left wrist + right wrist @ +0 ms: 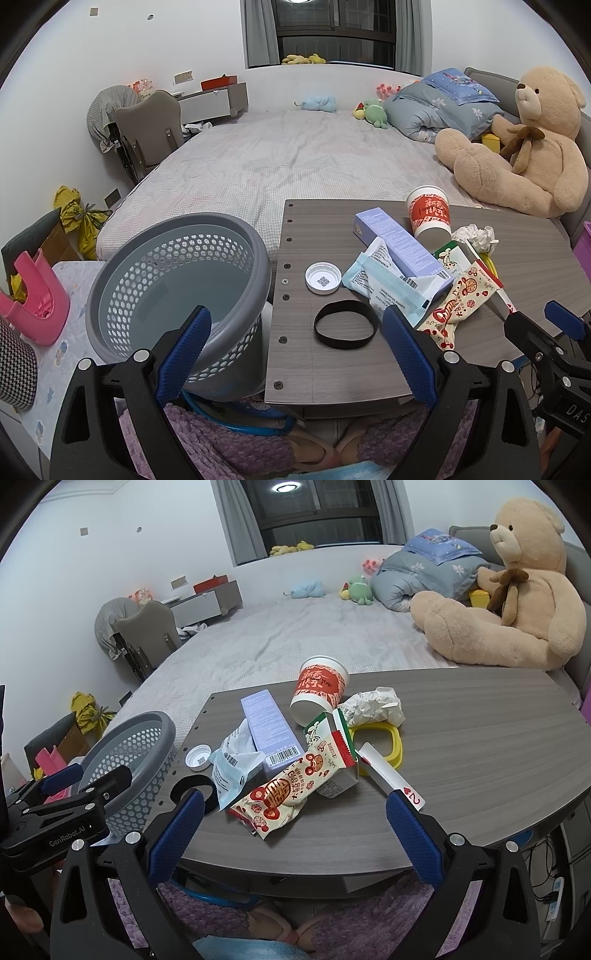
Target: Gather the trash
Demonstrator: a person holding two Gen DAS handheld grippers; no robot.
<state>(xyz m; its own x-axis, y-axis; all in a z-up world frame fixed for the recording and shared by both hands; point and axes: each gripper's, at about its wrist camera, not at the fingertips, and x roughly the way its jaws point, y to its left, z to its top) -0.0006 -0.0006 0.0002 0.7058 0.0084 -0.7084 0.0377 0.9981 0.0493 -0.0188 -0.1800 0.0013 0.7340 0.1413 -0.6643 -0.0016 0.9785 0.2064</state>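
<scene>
1. The left gripper (295, 347) is hovering above the near edge of the grey wood-grain table (332, 373), its blue-padded jaws spread wide and holding nothing.
2. The right gripper (295, 830) is hanging over the same table's near edge (480, 775), jaws likewise wide apart and empty.
3. A grey perforated waste basket (177, 280) is standing just off the table's left side, tilting a little, with no trash showing inside it.
4. The trash is lying in a heap on the table, near its middle and towards the left.
5. A black elastic band (345, 329) is lying flat nearest the left gripper, between its two fingers in the left wrist view.
6. A white bottle cap (323, 277) is resting open side up just beyond the band, close to the table's left edge.
7. A pale blue wipes packet (388, 286) is lying to the right of the cap, with a lilac carton (397, 245) partly on top of it.
8. A red-and-white paper cup (319, 694) is lying on its side at the far end of the heap, beside a crumpled white paper (375, 706).
9. A red-patterned snack wrapper (291, 790) is lying nearest the right gripper, partly over a green-and-white carton (319, 731).
10. A yellow plastic ring (393, 744) and a playing card (391, 775), a two of hearts, are lying on the heap's right side.
11. A big teddy bear (517, 602) is sitting on the bed (295, 635) beyond the table.
</scene>
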